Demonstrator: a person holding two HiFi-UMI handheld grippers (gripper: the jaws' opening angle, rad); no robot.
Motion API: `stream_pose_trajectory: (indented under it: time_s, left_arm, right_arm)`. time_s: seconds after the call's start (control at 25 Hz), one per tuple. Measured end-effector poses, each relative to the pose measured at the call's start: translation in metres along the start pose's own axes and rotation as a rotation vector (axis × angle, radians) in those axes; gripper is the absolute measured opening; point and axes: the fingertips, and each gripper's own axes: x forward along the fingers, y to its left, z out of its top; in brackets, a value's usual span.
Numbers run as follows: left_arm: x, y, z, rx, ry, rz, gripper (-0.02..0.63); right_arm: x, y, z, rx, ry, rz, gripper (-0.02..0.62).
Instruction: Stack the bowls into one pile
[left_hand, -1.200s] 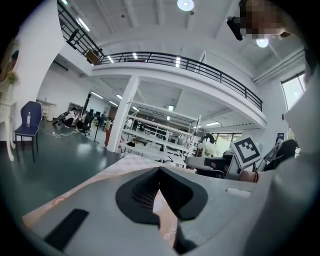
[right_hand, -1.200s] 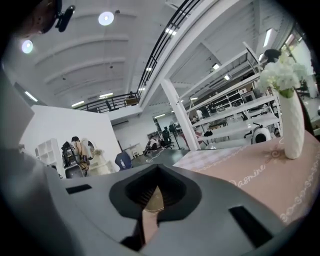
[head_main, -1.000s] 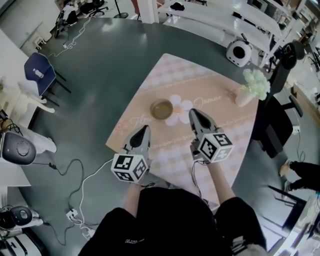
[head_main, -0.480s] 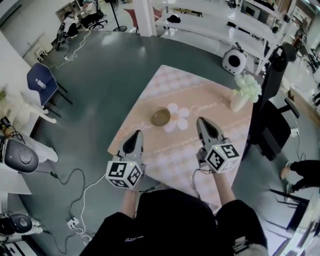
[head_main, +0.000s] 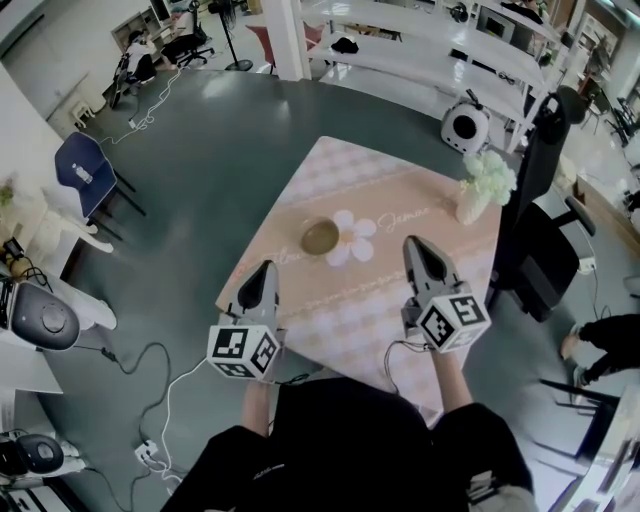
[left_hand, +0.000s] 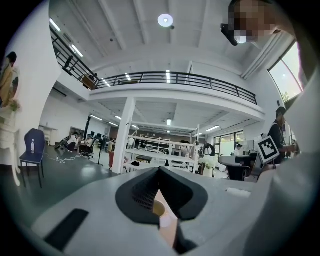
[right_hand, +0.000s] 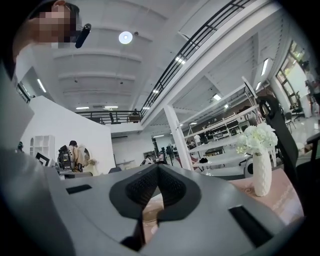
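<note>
The pink-clothed worktop (head_main: 350, 320) carries one olive bowl (head_main: 320, 237), upright beside a printed flower (head_main: 352, 238), nearer the left edge than the right and well apart from both grippers. The left gripper (head_main: 266, 268) is held over the near left corner and the right gripper (head_main: 415, 245) further in, both level and pointing toward the far edge. Each pair of fingers is pressed together at the tips, gripping nothing.

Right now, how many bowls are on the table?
1: a bowl on the table, left of its printed flower. It may be a nested pile; rims too small to separate.
</note>
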Motion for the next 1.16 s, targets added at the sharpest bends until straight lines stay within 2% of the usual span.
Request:
stream_pose_trajectory:
  time_s: [0.32,1.16]
  left_arm:
    - [-0.01,-0.002,0.007,0.019,-0.018,0.012,-0.003]
    - [-0.021,-0.005,0.004,0.036,-0.018,0.048,-0.003]
  right_arm:
    - [-0.014,-0.002,0.009,-0.029,-0.03,-0.034,-0.008]
    - [-0.026,-0.004,0.006,-0.122,-0.015,-0.06,-0.008]
